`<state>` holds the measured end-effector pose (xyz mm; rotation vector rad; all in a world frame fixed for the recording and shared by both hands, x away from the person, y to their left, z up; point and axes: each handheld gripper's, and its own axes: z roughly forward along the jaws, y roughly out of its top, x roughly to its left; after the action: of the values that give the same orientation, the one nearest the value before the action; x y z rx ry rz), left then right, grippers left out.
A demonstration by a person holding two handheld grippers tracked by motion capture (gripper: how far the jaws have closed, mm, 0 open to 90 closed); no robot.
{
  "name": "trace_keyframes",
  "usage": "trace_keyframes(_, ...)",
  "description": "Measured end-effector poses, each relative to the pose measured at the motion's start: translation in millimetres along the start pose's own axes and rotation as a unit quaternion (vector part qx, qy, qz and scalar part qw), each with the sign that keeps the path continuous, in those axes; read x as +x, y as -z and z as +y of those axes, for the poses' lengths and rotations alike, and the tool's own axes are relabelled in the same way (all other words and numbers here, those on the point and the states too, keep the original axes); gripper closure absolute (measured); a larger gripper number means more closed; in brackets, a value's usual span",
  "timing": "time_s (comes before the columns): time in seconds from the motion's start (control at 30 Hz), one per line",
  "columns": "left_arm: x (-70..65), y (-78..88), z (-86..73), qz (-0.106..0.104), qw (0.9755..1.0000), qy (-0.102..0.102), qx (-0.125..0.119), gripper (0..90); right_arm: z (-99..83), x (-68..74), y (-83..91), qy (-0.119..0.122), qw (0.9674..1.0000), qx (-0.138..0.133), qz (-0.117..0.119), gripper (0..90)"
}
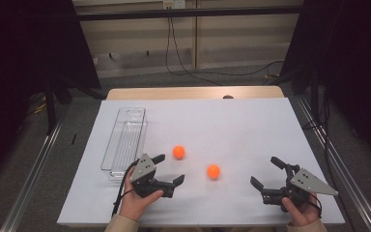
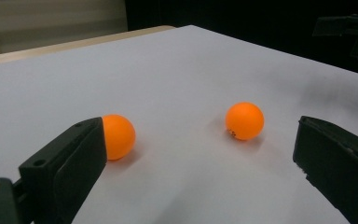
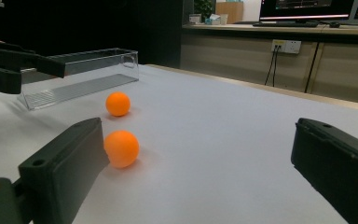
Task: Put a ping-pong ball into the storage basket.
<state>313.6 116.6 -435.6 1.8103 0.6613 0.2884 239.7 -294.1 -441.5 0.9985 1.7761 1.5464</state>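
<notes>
Two orange balls lie on the white tabletop (image 1: 232, 121). The farther ball (image 1: 178, 152) rests just beyond my left gripper (image 1: 170, 168), close to its upper jaw. The nearer ball (image 1: 213, 171) lies between the two grippers. My right gripper (image 1: 264, 170) stands open at the right, facing left. In the left gripper view, one ball (image 2: 116, 136) sits by the left jaw and the other (image 2: 244, 121) farther ahead, and this gripper (image 2: 199, 144) is open and holds nothing. The right gripper view has one ball (image 3: 121, 148) near its left jaw and the second ball (image 3: 118, 103) behind it; the gripper (image 3: 200, 144) is open.
A long clear plastic tray (image 1: 124, 140) lies along the table's left side, just behind the left hand; it is also in the right gripper view (image 3: 79, 74). Bare wooden table edge (image 1: 193, 93) runs along the far side. Cables lie on the floor beyond.
</notes>
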Motion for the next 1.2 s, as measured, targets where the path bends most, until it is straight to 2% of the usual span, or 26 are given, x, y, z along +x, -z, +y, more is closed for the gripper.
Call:
trace_keyframes(0.4,-5.1,-9.6,1.5,-0.012,0.9998,-0.008,0.011,2.7,0.5,0.3,0.3,-0.002,1.0000,-0.001,0.000,2.3)
trace_keyframes(1.2,-10.2,-25.6,2.6,-0.016,0.9995,-0.010,0.027,2.9,0.9,0.6,-0.2,0.000,1.0000,-0.002,0.003,2.5)
